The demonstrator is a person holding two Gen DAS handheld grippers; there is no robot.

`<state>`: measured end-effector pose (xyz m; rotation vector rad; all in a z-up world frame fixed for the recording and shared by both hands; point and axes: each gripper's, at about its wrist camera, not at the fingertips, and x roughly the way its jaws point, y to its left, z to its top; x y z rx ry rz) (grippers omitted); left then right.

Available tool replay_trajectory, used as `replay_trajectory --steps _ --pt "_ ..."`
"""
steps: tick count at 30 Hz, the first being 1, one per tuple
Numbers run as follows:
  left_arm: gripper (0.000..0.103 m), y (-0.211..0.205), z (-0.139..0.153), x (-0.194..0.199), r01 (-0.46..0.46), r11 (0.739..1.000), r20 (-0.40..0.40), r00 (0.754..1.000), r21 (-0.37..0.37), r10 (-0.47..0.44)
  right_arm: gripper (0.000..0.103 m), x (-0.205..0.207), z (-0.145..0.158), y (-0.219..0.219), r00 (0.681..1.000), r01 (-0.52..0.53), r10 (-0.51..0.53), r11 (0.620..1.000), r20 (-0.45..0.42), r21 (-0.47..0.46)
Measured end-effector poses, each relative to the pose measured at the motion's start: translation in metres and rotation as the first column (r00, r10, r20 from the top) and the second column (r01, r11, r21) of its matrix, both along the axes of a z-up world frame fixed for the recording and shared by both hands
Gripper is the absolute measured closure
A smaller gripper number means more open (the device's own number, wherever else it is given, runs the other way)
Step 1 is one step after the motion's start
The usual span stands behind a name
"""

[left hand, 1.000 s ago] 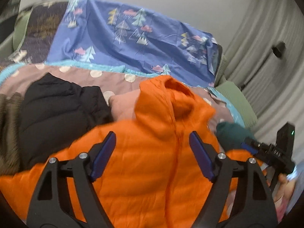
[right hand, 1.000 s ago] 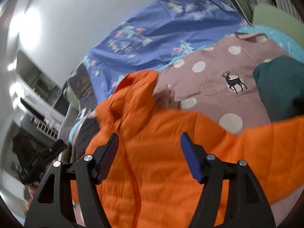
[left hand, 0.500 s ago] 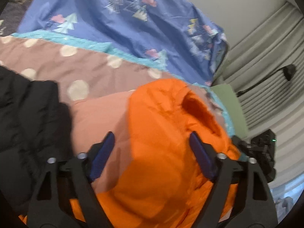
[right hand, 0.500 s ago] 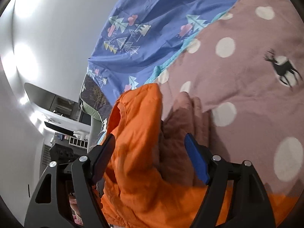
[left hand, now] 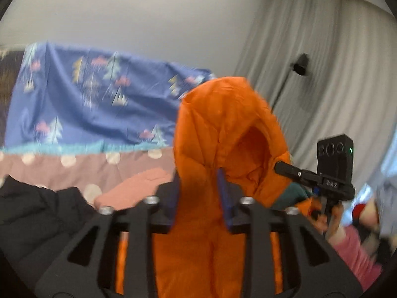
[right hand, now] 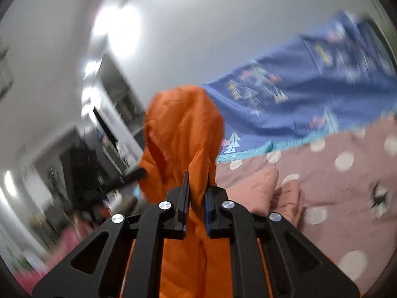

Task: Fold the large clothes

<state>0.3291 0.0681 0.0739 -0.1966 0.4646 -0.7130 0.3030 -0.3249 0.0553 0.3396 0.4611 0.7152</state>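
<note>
— So how will the orange puffer jacket [left hand: 223, 134] handle?

— Soft, light and puffy, I judge, with a slick shell that could slide out of a pinch. It fills the centre of both wrist views, hood standing up above the bed [right hand: 330, 181], and each gripper is clamped on a bunch of its fabric: the left gripper [left hand: 197, 186] at lower centre of its view, the right gripper [right hand: 196, 186] likewise, its jaws nearly together.

— Where would you take hold?

— At the shoulders or along seams, where the quilting gives bulk to bite on.

— And the count, biggest first?

— One bed with its dotted cover, one blue tree-print sheet [left hand: 86, 104] at upper left, one orange jacket, one black jacket [left hand: 37, 213] at lower left, one pink garment [right hand: 263, 186], two grippers.
</note>
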Motion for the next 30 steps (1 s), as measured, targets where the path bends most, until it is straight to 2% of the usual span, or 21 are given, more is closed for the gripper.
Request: replay_trajectory --steps 2,4,7,10,11,14,15,16,18,19,20,21,22,25,26,27,28,30 --pt "0.051 0.012 -0.001 -0.030 0.013 1.000 0.033 0.999 0.010 -0.013 0.083 -0.029 -0.005 0.001 1.000 0.005 -0.005 0.996 0.010 -0.086" --pt "0.049 0.024 -0.006 -0.062 0.027 0.999 0.054 0.998 0.034 -0.029 0.063 -0.056 -0.016 -0.003 1.000 0.012 -0.012 0.991 0.000 -0.137" --pt "0.049 0.038 -0.014 -0.098 0.037 0.998 0.064 0.997 0.043 -0.040 0.061 -0.086 -0.033 -0.013 0.999 0.038 -0.043 0.988 -0.026 -0.150" --pt "0.049 0.035 -0.028 -0.112 0.051 0.997 0.045 0.998 0.058 -0.053 0.061 -0.096 -0.050 -0.018 0.985 0.140 -0.153 0.980 -0.081 -0.142" --pt "0.050 0.027 -0.035 -0.109 0.058 0.995 0.022 0.998 0.079 -0.060 0.061 -0.097 -0.052 -0.014 0.983 0.149 -0.163 0.978 -0.086 -0.143" --pt "0.064 -0.013 -0.067 -0.095 0.082 0.979 -0.049 0.996 0.189 -0.074 0.063 -0.092 -0.073 0.024 0.978 0.156 -0.179 0.969 -0.106 -0.193" --pt "0.066 -0.027 -0.080 -0.091 0.080 0.970 -0.062 0.996 0.230 -0.067 0.064 -0.094 -0.078 0.039 0.975 0.163 -0.192 0.962 -0.115 -0.221" --pt "0.066 -0.048 -0.100 -0.084 0.056 0.949 -0.063 0.997 0.311 -0.038 0.067 -0.088 -0.092 0.055 0.969 0.170 -0.210 0.949 -0.132 -0.264" --pt "0.067 -0.072 -0.127 -0.073 0.008 0.908 -0.055 0.998 0.420 0.017 0.068 -0.079 -0.114 0.081 0.956 0.177 -0.242 0.924 -0.163 -0.338" --pt "0.067 -0.086 -0.147 -0.066 -0.035 0.868 -0.033 0.998 0.495 0.058 0.068 -0.072 -0.129 0.093 0.947 0.192 -0.276 0.895 -0.162 -0.404" --pt "0.066 -0.093 -0.160 -0.061 -0.070 0.844 -0.001 0.997 0.531 0.083 0.068 -0.064 -0.142 0.104 0.939 0.214 -0.314 0.853 -0.142 -0.475" --pt "0.065 -0.097 -0.165 -0.062 -0.088 0.835 0.025 0.996 0.544 0.089 0.070 -0.059 -0.153 0.111 0.931 0.235 -0.345 0.815 -0.119 -0.529" --pt "0.065 -0.100 -0.164 -0.063 -0.104 0.830 0.049 0.995 0.548 0.092 0.071 -0.057 -0.157 0.112 0.926 0.246 -0.360 0.802 -0.112 -0.545" --pt "0.064 -0.090 -0.143 -0.075 -0.103 0.851 0.054 0.995 0.516 0.088 0.071 -0.073 -0.138 0.103 0.931 0.276 -0.356 0.836 -0.086 -0.473" --pt "0.055 -0.082 -0.133 -0.087 -0.129 0.853 0.088 0.991 0.506 0.098 0.071 -0.088 -0.124 0.101 0.936 0.295 -0.351 0.839 -0.039 -0.458" --pt "0.043 -0.075 -0.124 -0.096 -0.155 0.855 0.114 0.987 0.495 0.113 0.071 -0.100 -0.115 0.098 0.936 0.311 -0.352 0.833 -0.004 -0.457" --pt "0.038 -0.057 -0.112 -0.115 -0.191 0.866 0.139 0.980 0.463 0.142 0.071 -0.110 -0.108 0.098 0.936 0.319 -0.351 0.830 0.014 -0.458" --pt "0.028 -0.025 -0.098 -0.146 -0.242 0.885 0.140 0.969 0.399 0.202 0.068 -0.132 -0.097 0.097 0.938 0.325 -0.345 0.828 0.041 -0.458"
